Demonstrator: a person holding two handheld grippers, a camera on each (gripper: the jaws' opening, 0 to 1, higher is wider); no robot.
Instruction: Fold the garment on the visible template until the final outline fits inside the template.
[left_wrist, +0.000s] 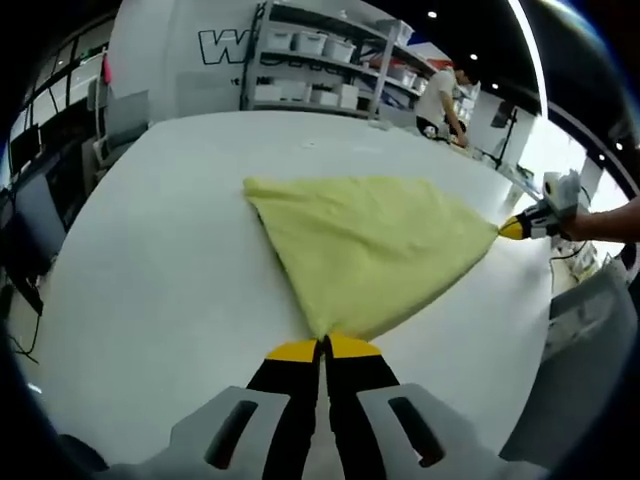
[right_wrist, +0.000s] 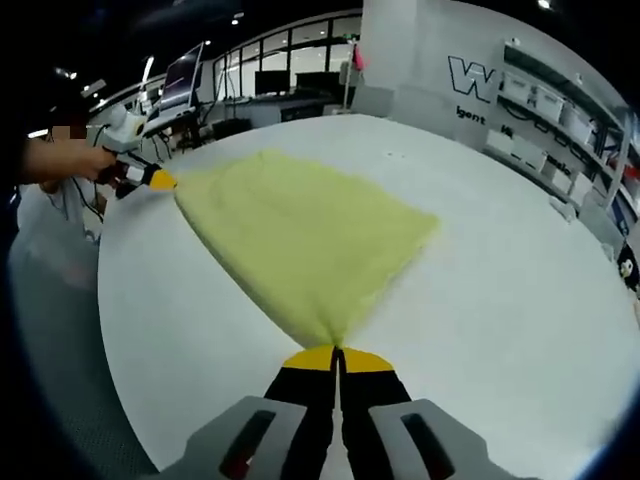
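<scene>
Yellow-tipped black jaws of the left gripper (left_wrist: 322, 347) rise from six o'clock in the left gripper view, pressed together on one corner of the pale yellow cloth garment (left_wrist: 365, 245). That garment lies stretched into a rough triangle on the broad white round table (left_wrist: 170, 260), widening toward twelve o'clock. At three o'clock the right gripper (left_wrist: 511, 229) pinches a second corner with its yellow tips closed on the cloth, and the person's bare forearm (left_wrist: 610, 222) reaches in level from the edge behind it. The third corner lies free on the table at about eleven o'clock. Beyond the table, at twelve o'clock, grey metal shelving (left_wrist: 320, 60) carries white bins, and a white wall (left_wrist: 170, 50) beside it bears a large outlined letter "W"; the rest of the word is hidden. Another person in a white shirt (left_wrist: 440, 98) bends over at one o'clock.

In the right gripper view, the right gripper's own jaws come up from six o'clock, shut tight on the garment's near corner. The yellow cloth fans out toward eleven o'clock. At ten o'clock the left gripper nips the far corner, tips closed, with the person's hand (right_wrist: 75, 160) wrapped round its handle. The free corner rests at two o'clock. On the wall at one o'clock stands the "W" again, with smaller lettering beneath that is too blurred to read.
</scene>
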